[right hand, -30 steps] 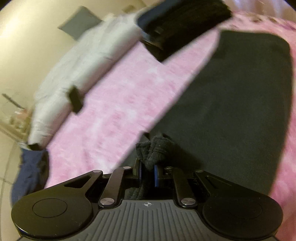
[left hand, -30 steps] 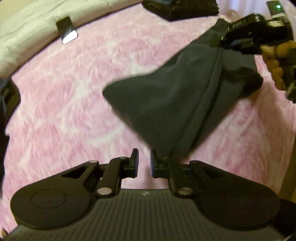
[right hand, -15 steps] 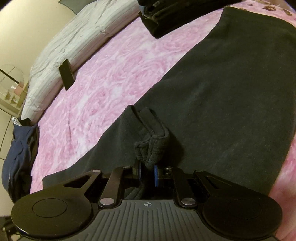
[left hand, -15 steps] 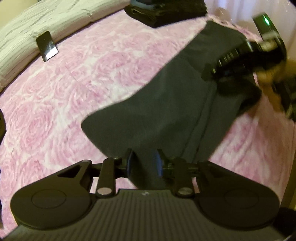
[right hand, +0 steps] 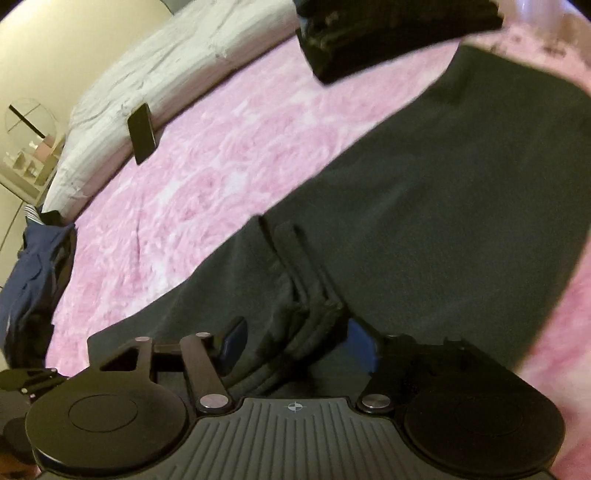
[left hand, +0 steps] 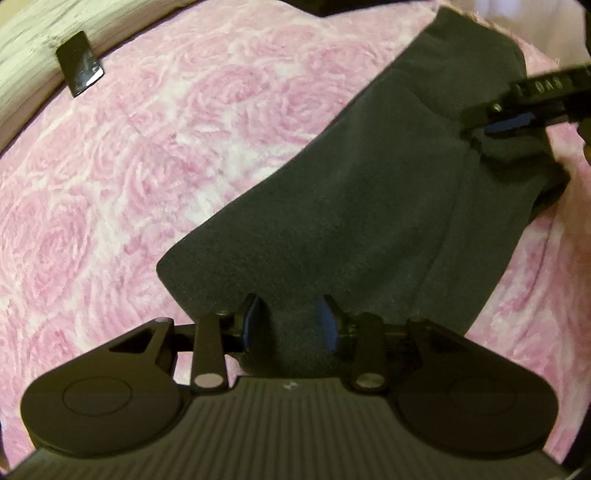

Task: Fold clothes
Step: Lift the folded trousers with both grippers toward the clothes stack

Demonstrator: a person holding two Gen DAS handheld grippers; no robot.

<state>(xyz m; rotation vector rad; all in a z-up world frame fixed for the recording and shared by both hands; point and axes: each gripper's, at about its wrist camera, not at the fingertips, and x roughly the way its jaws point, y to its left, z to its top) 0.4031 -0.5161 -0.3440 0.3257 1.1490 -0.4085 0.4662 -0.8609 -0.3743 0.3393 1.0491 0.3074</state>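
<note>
Garment: a dark grey garment is spread on the pink blanket; in the left wrist view it runs from the upper right of the frame down to the bottom centre, and in the right wrist view it fills the centre and right.
Fold: a doubled edge with ribbed layers is seen at lower centre of the right wrist view, lying between the fingers.
Left gripper: the left gripper is seen at bottom centre, pointed steeply down; its jaws are opening, a flap of garment is between the blue pads, and a slight gap is seen on each side of the cloth.
Right gripper: the right gripper is seen at bottom centre of its own view, and again at the upper right edge of the left wrist view, low over the garment's far end; its jaws are opening, spread wide, with the folded edge lying loose between them and no pad pressed on it.
Stack: a pile of dark folded clothes is seen at the top of the right wrist view, on the blanket.
Phone: a black phone is seen at upper left, leaned at the blanket's edge against a pale quilt.
Blue cloth: a blue heap is seen at the left edge of the right wrist view.
</note>
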